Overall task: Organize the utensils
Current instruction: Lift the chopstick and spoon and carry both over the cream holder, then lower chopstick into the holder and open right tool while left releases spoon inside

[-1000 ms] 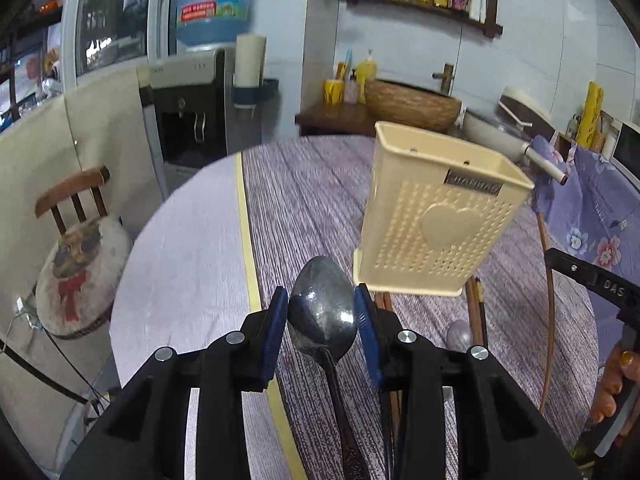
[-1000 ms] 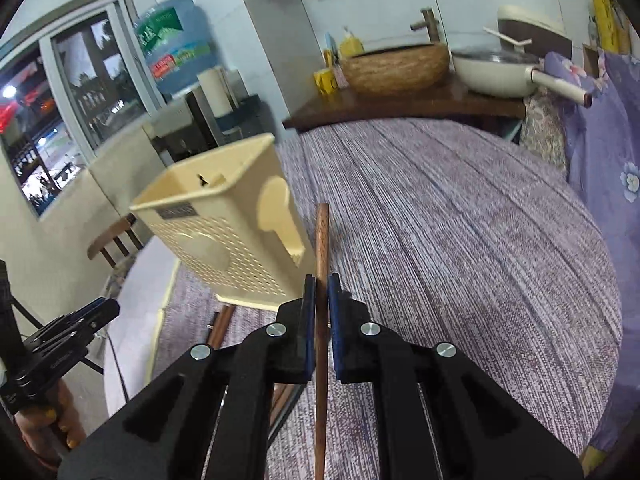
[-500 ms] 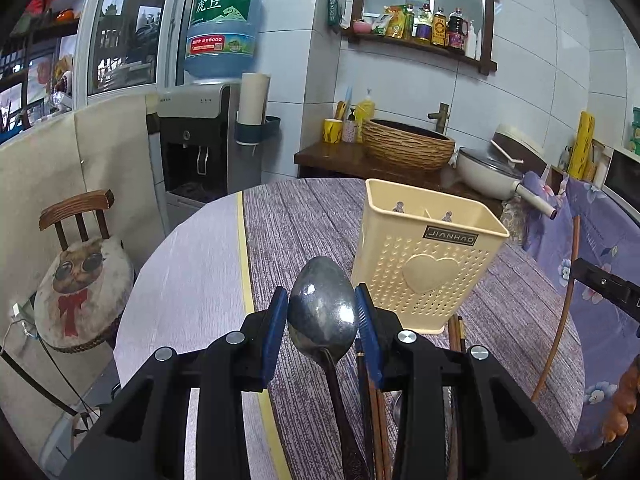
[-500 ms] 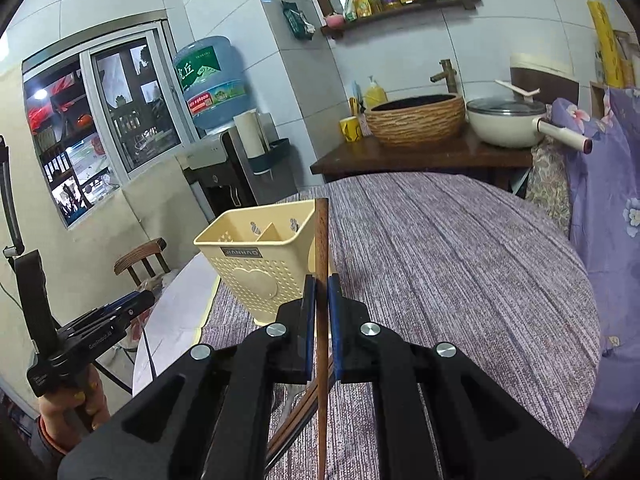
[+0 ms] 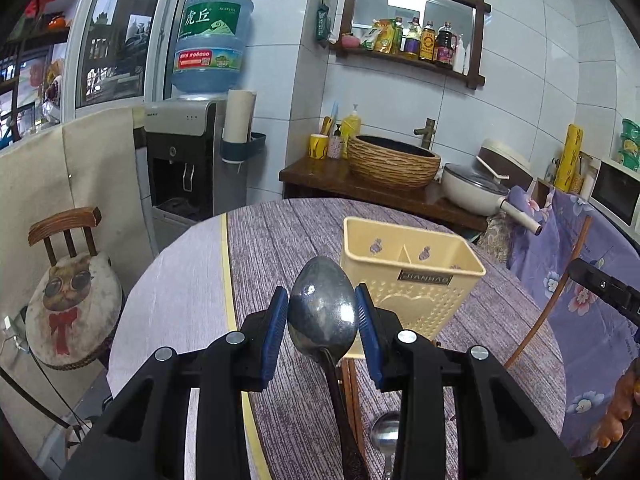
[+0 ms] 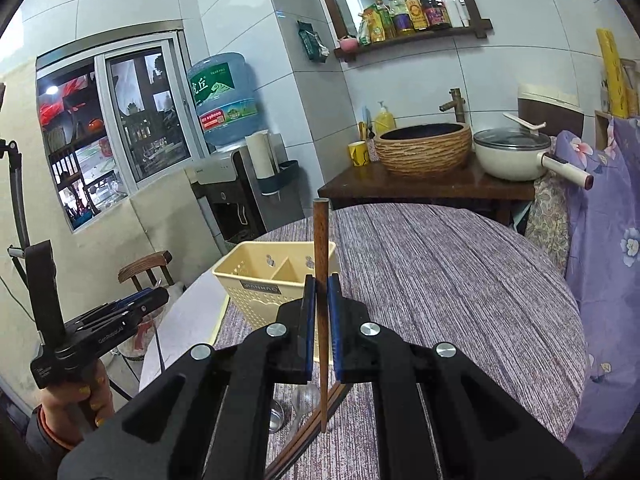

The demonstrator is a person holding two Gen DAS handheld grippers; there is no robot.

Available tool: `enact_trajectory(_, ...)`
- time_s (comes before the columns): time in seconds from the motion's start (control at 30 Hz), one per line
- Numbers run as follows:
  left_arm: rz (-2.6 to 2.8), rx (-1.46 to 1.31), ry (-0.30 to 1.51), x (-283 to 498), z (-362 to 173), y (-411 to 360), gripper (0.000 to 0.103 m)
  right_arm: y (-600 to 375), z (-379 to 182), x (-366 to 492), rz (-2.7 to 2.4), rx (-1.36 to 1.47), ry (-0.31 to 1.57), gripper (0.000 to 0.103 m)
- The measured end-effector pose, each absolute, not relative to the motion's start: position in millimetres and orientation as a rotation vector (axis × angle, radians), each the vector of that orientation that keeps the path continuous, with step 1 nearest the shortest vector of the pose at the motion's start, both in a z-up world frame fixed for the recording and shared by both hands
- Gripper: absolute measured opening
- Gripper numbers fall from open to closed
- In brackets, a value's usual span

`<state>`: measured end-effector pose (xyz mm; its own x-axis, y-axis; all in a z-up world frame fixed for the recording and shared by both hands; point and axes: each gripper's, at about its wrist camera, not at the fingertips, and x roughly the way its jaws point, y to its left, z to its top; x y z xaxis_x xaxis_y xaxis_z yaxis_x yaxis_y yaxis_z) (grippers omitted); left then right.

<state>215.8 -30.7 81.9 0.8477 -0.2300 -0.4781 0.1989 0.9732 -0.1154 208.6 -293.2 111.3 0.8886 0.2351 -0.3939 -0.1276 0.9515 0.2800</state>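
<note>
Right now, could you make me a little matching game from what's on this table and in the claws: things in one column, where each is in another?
Things:
1. large metal spoon
2. brown wooden chopstick
3. cream plastic utensil basket
4. small metal spoon

Places:
A. standing on the purple striped tablecloth
B. lying on the tablecloth
C. in the right claw
D. in the left claw

Pairs: 1-D, 2-C, 3-A, 4-B

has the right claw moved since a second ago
Yes. The right claw, shut on the chopstick, has risen: the cream utensil holder was seen side-on above the fingers before, and now sits lower with its open top showing.
</note>
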Motion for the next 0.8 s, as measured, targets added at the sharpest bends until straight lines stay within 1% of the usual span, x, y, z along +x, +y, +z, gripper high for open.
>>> enact_trajectory(0.13, -0.258, -0.066, 0.490, 223, 105, -36, 0.035, -292, 133, 216, 0.231, 0.251, 0.435, 0.008)
enact_trajectory(0.27, -0.287, -0.088, 0.465, 242, 136, -44, 0.035, -291, 167, 227, 0.275, 0.261, 0.411, 0.008)
enact_trajectory(0.37, -0.266, -0.088, 0.410, 261, 160, -53, 0.035, -291, 198, 236, 0.269, 0.253, 0.350, 0.008)
enact_trajectory(0.53, -0.232, -0.065, 0.299, 284, 185, -69, 0.035, -292, 234, 256, 0.243, 0.263, 0.275, 0.008)
enact_trajectory(0.6, -0.212, -0.056, 0.279, 297, 187, -76, 0.035, -288, 241, 267, 0.210, 0.239, 0.243, 0.008)
enact_trajectory(0.67, -0.204, -0.056, 0.298, 310, 183, -80, 0.035, -287, 240, 279, 0.204, 0.247, 0.251, 0.008)
enact_trajectory(0.8, -0.198, -0.055, 0.335, 328, 157, -85, 0.035, -282, 222, 297, 0.182, 0.244, 0.267, 0.008)
